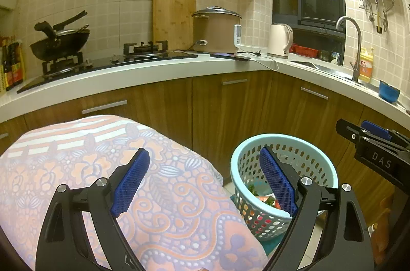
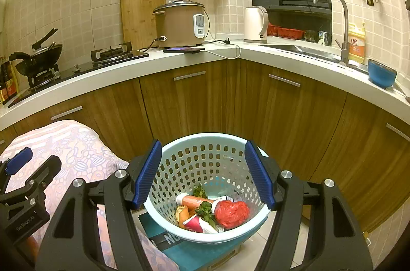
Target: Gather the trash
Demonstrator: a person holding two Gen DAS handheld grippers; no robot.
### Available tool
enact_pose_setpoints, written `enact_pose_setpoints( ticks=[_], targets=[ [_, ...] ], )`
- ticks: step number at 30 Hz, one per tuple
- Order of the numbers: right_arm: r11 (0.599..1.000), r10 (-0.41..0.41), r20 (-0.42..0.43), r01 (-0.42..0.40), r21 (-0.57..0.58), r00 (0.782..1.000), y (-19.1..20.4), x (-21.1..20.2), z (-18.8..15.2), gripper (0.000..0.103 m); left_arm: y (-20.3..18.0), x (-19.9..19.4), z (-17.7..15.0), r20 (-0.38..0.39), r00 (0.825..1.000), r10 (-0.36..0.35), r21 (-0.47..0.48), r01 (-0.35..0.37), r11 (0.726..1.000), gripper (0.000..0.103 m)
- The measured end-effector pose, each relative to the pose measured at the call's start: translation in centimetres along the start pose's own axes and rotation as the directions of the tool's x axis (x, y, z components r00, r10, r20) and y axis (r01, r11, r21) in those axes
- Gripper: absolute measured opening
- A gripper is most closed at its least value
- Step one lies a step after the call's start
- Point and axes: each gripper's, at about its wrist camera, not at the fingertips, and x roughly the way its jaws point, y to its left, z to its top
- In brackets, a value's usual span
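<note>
A light blue perforated trash basket point(image 2: 205, 163) stands on the floor by the cabinets; it also shows in the left wrist view point(image 1: 284, 143). Inside lie a crumpled red bag point(image 2: 232, 213), an orange tube point(image 2: 194, 200), a paper cup point(image 2: 196, 223) and green leaves point(image 2: 206, 210). My right gripper point(image 2: 202, 173) is open and empty, held above the basket's near rim. My left gripper point(image 1: 205, 181) is open and empty, above the right edge of a table covered by a patterned orange cloth point(image 1: 102, 168), left of the basket.
The cloth-covered table point(image 2: 77, 143) stands left of the basket. A teal box point(image 2: 184, 250) lies under the basket. Wooden cabinets point(image 2: 230, 102) and a white counter point(image 2: 294, 58) curve behind, with a stove, rice cooker point(image 2: 179, 22), kettle, sink and blue bowl point(image 2: 381, 76).
</note>
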Motion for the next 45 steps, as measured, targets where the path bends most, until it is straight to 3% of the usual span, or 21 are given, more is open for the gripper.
enact_pose_setpoints(
  ticks=[45],
  targets=[
    [1.000,0.003,0.012,-0.003,-0.012,1.000,-0.1,-1.4,0.4,0.063,0.1,-0.4,0.0,0.019,1.000,-0.015,-0.004,0.015,1.000,0.087]
  ],
)
